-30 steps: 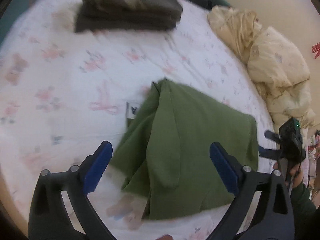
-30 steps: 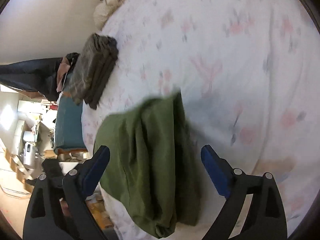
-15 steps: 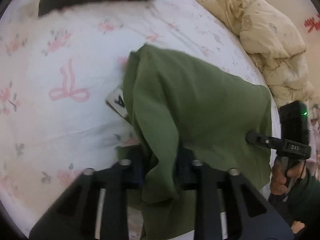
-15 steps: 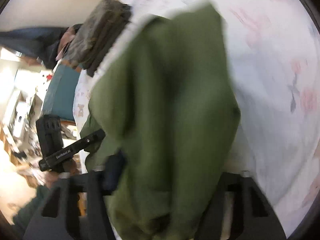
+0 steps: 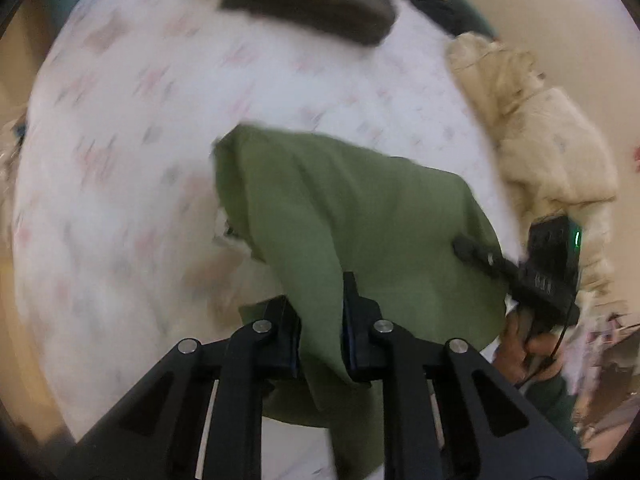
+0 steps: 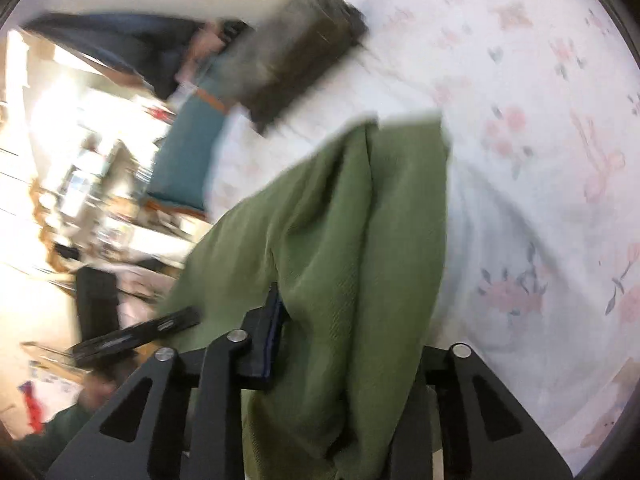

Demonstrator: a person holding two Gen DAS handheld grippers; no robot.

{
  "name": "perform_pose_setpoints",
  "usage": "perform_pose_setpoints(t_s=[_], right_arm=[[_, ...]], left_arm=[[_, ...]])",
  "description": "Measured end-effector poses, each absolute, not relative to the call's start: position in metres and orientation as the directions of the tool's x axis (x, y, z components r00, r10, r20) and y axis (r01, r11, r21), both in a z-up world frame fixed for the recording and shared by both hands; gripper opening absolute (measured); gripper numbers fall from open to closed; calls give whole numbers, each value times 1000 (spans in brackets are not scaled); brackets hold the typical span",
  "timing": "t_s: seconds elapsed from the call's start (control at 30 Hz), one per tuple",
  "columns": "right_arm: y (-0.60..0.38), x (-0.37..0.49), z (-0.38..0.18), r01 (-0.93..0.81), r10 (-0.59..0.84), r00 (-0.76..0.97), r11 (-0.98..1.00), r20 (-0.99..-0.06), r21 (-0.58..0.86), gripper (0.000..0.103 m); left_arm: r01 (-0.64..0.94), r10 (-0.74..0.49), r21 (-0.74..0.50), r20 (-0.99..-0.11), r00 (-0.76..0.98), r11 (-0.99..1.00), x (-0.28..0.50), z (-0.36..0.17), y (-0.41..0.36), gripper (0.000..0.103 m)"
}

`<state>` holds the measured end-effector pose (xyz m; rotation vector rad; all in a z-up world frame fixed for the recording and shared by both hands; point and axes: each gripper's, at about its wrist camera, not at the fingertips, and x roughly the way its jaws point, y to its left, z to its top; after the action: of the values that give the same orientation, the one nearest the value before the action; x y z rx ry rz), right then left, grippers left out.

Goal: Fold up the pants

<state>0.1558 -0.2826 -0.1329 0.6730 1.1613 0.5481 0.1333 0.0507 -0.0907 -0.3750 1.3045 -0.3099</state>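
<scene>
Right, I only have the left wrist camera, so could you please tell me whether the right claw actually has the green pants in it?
Observer: Yes. In the right wrist view the right claw's jaws have just been closing, and a thick bunch of the green pants sits between them.
Operator: Thank you. Can you see both of its fingers there?
Observer: Only one. The blue-padded finger lies against the side of the cloth; the fabric drapes over the other and hides it.
</scene>
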Motion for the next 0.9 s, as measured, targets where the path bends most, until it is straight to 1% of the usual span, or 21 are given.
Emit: perform_pose_setpoints(t_s=[0.03, 0.1, 0.13, 0.17, 0.2, 0.23, 0.27, 0.33, 0.4, 0.43, 0.47, 0.5, 0.57, 0.6, 0.63, 0.7, 0.73, 0.8, 0.83, 0.87, 0.9], right_arm=[[-278, 155, -149, -18, 669, 257, 725, -698, 688, 47], [-279, 148, -170, 42, 620, 192, 770, -761, 637, 62], [-285, 143, -174, 72, 602, 185, 780, -776, 622, 65], [-290, 139, -173, 96, 577, 187, 795, -795, 599, 66], [-300, 133, -166, 126, 533, 209, 817, -820, 563, 66], [-307, 128, -159, 142, 493, 226, 837, -840, 529, 66], [-315, 122, -149, 161, 433, 244, 864, -868, 476, 66], [-318, 111, -128, 146, 391, 275, 886, -878, 440, 68], [-307, 98, -105, 72, 341, 336, 920, -878, 384, 68], [-298, 92, -95, 37, 317, 366, 934, -875, 354, 68], [-291, 87, -90, 4, 322, 376, 937, -869, 350, 68], [-281, 84, -91, -31, 354, 358, 929, -864, 368, 65], [-265, 78, -106, -70, 355, 296, 934, -887, 351, 64], [-259, 76, -115, -75, 324, 263, 946, -909, 316, 63], [-252, 73, -136, -81, 236, 194, 971, -952, 224, 62], [-257, 67, -160, -47, 198, 106, 980, -974, 194, 61], [-263, 64, -166, -19, 215, 71, 977, -974, 215, 60], [-278, 60, -160, 13, 230, 78, 973, -970, 232, 61], [-284, 61, -149, 10, 242, 128, 969, -962, 245, 61], [-294, 64, -128, 15, 283, 231, 956, -931, 294, 61], [-299, 67, -116, 20, 301, 289, 947, -909, 320, 61]], left_arm=[[-12, -398, -407, -898, 185, 913, 125, -109, 51, 15], [-64, -409, -414, -909, 79, 908, 115, -142, 57, 18], [-61, -403, -406, -914, 59, 912, 113, -149, 60, 26], [-54, -399, -402, -915, 60, 914, 112, -150, 64, 32], [-59, -390, -393, -919, 62, 918, 112, -148, 70, 42], [-73, -367, -372, -928, 67, 926, 110, -145, 76, 44], [-80, -347, -352, -935, 76, 932, 108, -138, 83, 44], [-74, -308, -319, -943, 125, 945, 101, -123, 87, 42], [-11, -238, -249, -936, 260, 968, 93, -94, 79, 41], [26, -238, -241, -924, 301, 970, 89, -88, 68, 41], [78, -247, -234, -906, 344, 969, 82, -79, 56, 41], [115, -263, -237, -895, 362, 965, 77, -78, 46, 41], [183, -284, -236, -906, 315, 954, 68, -90, 20, 41], [185, -259, -214, -928, 267, 959, 67, -103, 12, 41], [187, -221, -184, -954, 202, 965, 65, -122, 5, 41], [174, -114, -95, -988, 102, 980, 62, -155, 6, 43], [136, -110, -100, -992, 62, 986, 62, -162, 14, 43], [33, -168, -166, -984, 52, 986, 63, -157, 36, 42], [13, -186, -186, -979, 82, 983, 66, -148, 43, 42], [-1, -206, -208, -969, 135, 978, 69, -136, 49, 42], [-10, -234, -240, -952, 197, 971, 74, -124, 55, 42]])
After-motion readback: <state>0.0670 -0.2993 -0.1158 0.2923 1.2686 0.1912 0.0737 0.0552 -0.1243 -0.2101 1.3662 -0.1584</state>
